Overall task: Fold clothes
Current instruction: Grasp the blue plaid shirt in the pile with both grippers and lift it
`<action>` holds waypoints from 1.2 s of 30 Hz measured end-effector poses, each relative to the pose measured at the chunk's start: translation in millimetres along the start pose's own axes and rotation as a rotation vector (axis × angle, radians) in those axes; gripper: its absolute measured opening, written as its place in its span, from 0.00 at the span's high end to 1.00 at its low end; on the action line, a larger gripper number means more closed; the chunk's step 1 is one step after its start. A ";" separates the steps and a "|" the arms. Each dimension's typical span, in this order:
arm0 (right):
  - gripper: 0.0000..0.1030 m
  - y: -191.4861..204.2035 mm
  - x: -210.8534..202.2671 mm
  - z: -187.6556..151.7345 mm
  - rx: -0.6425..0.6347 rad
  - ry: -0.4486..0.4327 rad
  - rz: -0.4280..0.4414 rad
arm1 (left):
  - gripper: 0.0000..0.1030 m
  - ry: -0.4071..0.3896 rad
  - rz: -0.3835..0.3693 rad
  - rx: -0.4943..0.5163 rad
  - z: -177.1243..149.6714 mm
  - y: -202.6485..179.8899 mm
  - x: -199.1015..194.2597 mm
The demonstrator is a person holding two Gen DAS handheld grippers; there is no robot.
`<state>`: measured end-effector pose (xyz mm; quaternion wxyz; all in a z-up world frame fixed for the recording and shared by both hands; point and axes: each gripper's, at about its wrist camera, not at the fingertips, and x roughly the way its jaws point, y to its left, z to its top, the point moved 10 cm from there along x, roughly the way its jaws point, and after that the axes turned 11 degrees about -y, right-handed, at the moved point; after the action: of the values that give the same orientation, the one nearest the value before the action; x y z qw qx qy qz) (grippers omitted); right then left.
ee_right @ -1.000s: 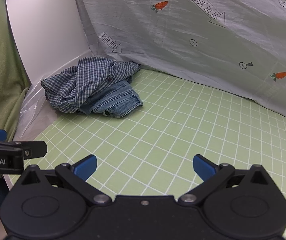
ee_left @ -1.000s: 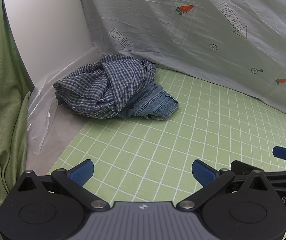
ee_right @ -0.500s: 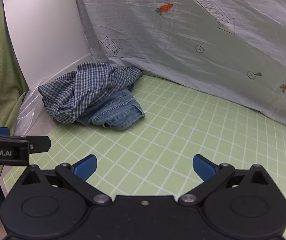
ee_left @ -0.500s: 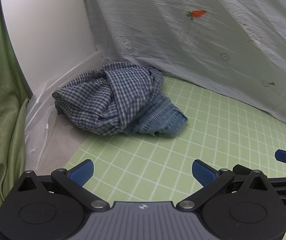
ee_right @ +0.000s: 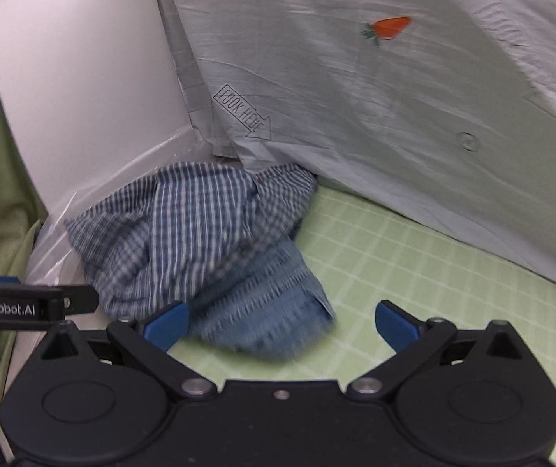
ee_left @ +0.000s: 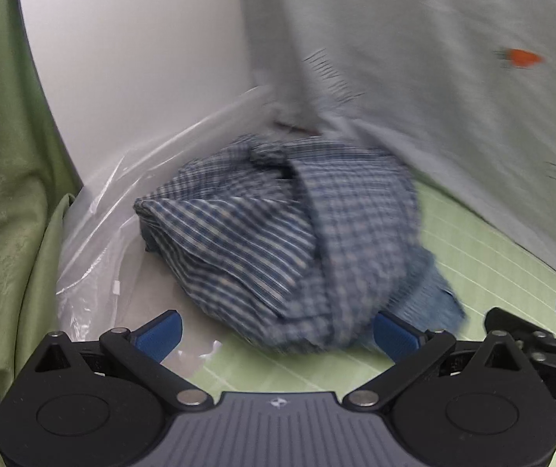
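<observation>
Clothes pile (ee_left: pixel 297 233) lies just ahead of both wide-spread, empty tongs, left (ee_left: pixel 276 334) and right (ee_right: pixel 282 325).

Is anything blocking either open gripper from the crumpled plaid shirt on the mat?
Nothing visible does. The left gripper faces the plaid shirt directly; the right gripper faces the denim garment under it.

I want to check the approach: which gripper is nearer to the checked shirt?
Left. The left gripper has the checked shirt between its fingers; the right gripper faces the jeans.
</observation>
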<state>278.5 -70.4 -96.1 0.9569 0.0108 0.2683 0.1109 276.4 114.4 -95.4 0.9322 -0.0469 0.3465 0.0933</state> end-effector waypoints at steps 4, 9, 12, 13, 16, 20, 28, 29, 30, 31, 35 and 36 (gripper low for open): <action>0.02 19.8 56.4 10.6 0.011 0.034 0.040 | 0.05 0.038 0.028 -0.041 15.7 13.5 49.3; 0.22 34.9 111.8 7.2 0.063 0.097 0.122 | 0.32 0.104 0.008 -0.140 21.9 25.9 95.3; 0.45 45.7 131.6 -0.1 0.086 0.132 0.170 | 0.60 0.094 0.006 -0.197 24.9 31.3 101.1; 0.60 49.6 133.6 -1.2 0.092 0.131 0.201 | 0.70 0.086 0.011 -0.210 25.9 33.1 101.2; 0.86 54.7 124.6 2.2 0.049 0.083 0.226 | 0.98 0.032 0.044 -0.217 30.9 39.8 88.9; 0.99 45.0 94.4 13.5 0.046 -0.003 0.210 | 0.98 -0.032 0.006 -0.212 39.0 39.6 58.9; 1.00 -22.0 -12.8 24.8 0.032 -0.177 0.044 | 0.99 -0.084 -0.089 -0.140 20.3 -1.9 -20.0; 1.00 -35.2 -22.8 18.1 0.053 -0.165 0.015 | 0.99 -0.077 -0.087 -0.137 13.7 -6.7 -25.8; 1.00 -46.8 -29.2 10.9 0.086 -0.145 -0.005 | 0.98 -0.071 -0.085 -0.134 7.0 -11.5 -31.5; 0.97 -57.4 -35.0 3.6 0.120 -0.128 -0.023 | 0.98 -0.057 -0.081 -0.144 1.5 -12.6 -34.2; 0.39 -75.4 -51.0 -14.7 0.149 -0.095 -0.058 | 0.77 -0.023 -0.063 -0.167 -16.1 -12.6 -45.9; 0.34 -75.5 -52.9 -16.3 0.150 -0.099 -0.054 | 0.58 -0.022 -0.048 -0.160 -17.5 -11.0 -46.4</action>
<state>241.8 -156.2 -89.1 0.9681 0.0805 0.2285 0.0639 233.1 94.4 -78.0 0.9313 -0.1284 0.3263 0.0985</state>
